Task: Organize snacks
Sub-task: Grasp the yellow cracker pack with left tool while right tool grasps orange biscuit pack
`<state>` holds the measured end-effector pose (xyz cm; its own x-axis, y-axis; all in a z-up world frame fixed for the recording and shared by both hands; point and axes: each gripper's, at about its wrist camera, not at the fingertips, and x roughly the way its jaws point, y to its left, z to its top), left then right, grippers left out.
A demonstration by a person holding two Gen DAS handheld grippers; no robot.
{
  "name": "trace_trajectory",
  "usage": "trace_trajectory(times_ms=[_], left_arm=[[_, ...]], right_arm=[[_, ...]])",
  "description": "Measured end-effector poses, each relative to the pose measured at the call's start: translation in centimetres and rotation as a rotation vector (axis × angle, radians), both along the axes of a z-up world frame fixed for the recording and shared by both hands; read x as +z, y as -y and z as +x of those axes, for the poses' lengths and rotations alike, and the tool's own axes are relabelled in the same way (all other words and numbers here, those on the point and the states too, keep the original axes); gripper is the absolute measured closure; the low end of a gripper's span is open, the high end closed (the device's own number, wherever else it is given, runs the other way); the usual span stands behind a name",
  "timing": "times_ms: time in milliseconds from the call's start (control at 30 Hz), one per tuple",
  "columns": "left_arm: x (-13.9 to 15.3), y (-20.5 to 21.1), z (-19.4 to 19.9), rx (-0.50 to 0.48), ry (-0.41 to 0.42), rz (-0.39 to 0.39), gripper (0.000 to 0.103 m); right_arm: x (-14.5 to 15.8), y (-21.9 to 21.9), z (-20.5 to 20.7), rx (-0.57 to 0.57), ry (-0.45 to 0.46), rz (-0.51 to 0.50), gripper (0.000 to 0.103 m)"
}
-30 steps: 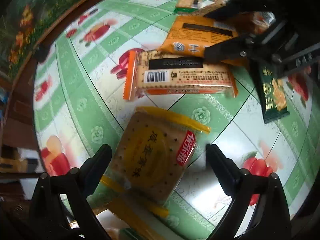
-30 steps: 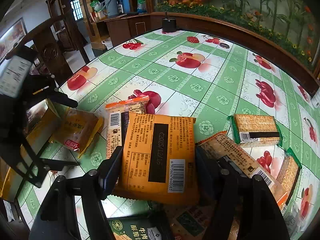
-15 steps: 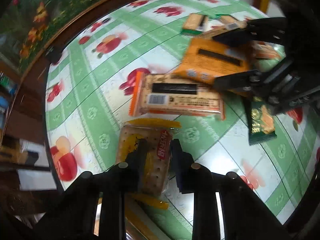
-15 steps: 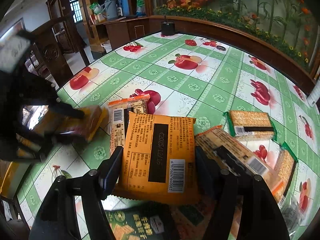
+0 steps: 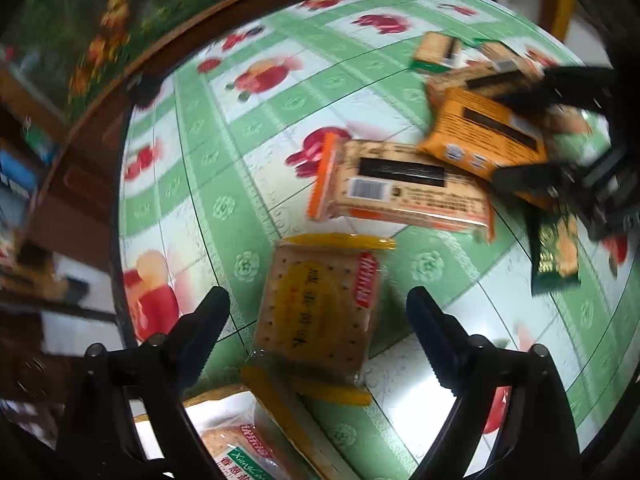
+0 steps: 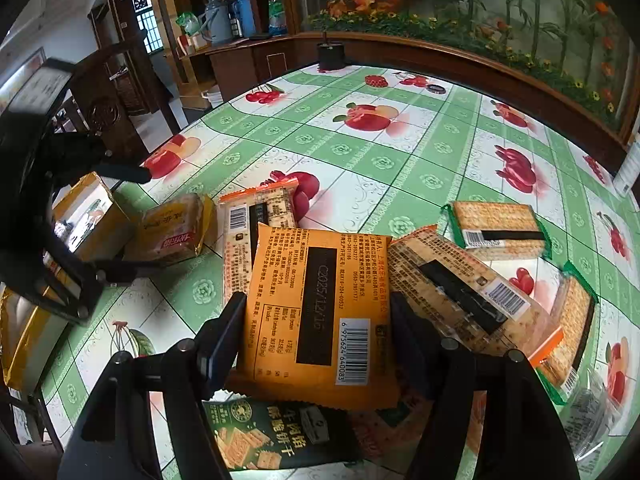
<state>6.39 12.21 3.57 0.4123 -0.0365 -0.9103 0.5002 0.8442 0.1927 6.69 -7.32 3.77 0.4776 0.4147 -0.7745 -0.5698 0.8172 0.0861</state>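
My left gripper is open, its jaws wide on either side of a yellow-wrapped cracker pack that lies on the fruit-print tablecloth. The same pack shows in the right wrist view, with the left gripper around it. My right gripper is shut on an orange snack pack, its jaws pressing both side edges. That orange pack shows in the left view too. A long orange-trimmed cracker pack lies between them.
A yellow box of packs sits at the table's left edge, with another cracker pack inside it. A dark green biscuit pack, green-trimmed cracker packs and another long pack lie around the right gripper.
My left gripper closed on the yellow cracker pack half a second ago and has now opened, leaving the pack lying on the table. The right gripper has stayed on the orange pack.
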Motion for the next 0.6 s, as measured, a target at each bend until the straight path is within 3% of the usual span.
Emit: trace_trajectory(times_ms=[133,233,267,300,400,600], left_arm=[[-2.0,-0.2,1.3,0.02,-0.059,0.042,0.013],[-2.6,-0.4,1.5,0.022,-0.122,-0.046,0.014],[-2.6,-0.3,1.4,0.028,-0.127,-0.071,0.022],[-2.4,-0.2,1.2,0.014,-0.125,-0.084,0.03],[-2.3,1.1,0.4,-0.032,-0.107,-0.059,0.03],[-0.6,2.9,-0.9,-0.034,-0.055,-0.101,0.031]], right_arm=[[-0.1,-0.3,0.2,0.01,-0.001,0.002,0.033],[-0.1,-0.1,0.1,0.008,-0.002,0.007,0.033],[0.0,-0.1,0.1,0.007,0.0,0.009,0.033],[0.0,0.0,0.1,0.007,0.0,0.011,0.033],[0.2,0.0,0.1,0.001,0.006,0.014,0.033],[1.0,0.4,-0.9,-0.012,0.03,0.025,0.033]])
